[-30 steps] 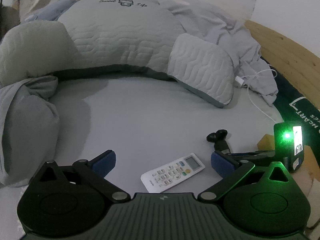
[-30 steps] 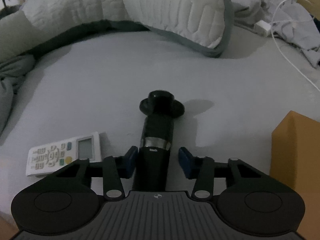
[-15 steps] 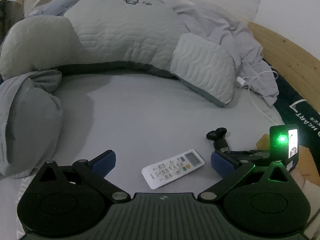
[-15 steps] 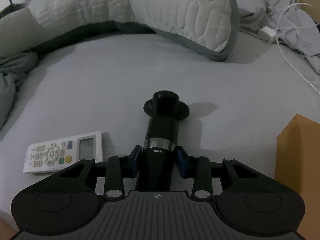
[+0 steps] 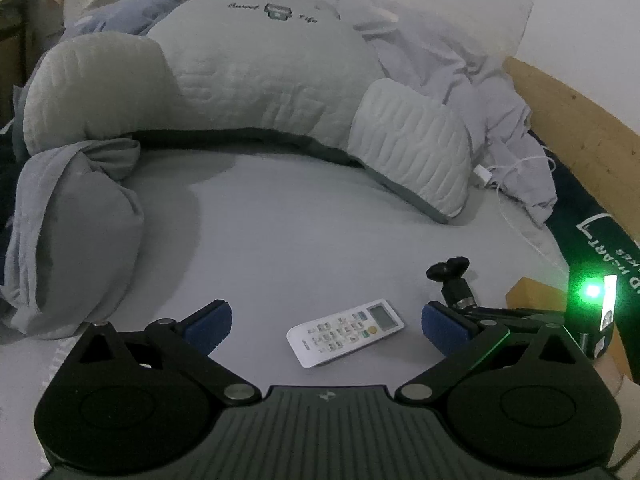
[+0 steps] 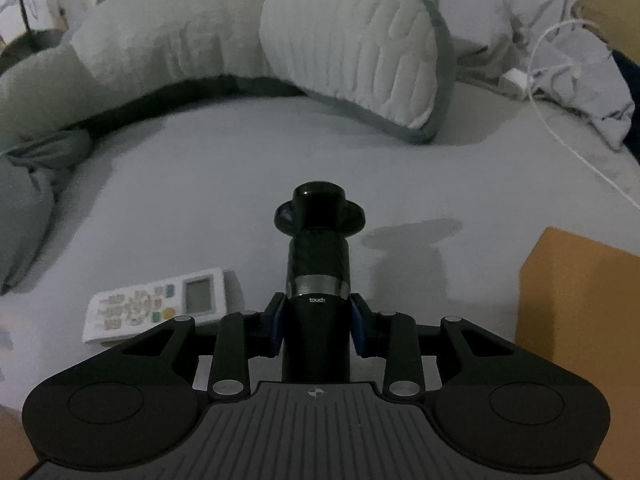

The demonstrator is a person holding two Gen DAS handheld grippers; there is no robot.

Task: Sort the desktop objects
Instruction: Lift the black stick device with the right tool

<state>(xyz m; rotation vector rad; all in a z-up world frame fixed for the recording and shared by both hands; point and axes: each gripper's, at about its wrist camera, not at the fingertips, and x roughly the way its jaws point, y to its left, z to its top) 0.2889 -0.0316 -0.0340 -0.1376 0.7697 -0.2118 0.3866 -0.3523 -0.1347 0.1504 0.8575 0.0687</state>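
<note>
Right wrist view is showing the right gripper (image 6: 318,330) with its blue pads (image 6: 276,322) pressing both sides of a black cylindrical handle with a silver ring and a flared knob at its far end (image 6: 318,256), the word "touch" printed just below the ring. The handle is pointing away from the camera over the grey bedsheet (image 6: 240,184) and casting a shadow to its right. A white remote control with a small screen and coloured buttons (image 6: 156,304) is lying flat on the sheet to the left of the handle, apart from it. A tan cardboard box (image 6: 580,312) is standing at the right edge. A quilted grey curved pillow (image 6: 352,52) is lying across the far side, with a white charger and cable (image 6: 516,80) beside crumpled grey bedding.

Left wrist view is showing the left gripper (image 5: 326,322) with its jaws spread wide and nothing between them, hovering above the sheet (image 5: 300,232). The remote (image 5: 346,332) is lying between the blue pads (image 5: 208,322), nearer the right one. The black handle (image 5: 454,280) is sitting just beyond that pad, gripped by the right gripper (image 5: 472,310), whose body is glowing with a green light
</note>
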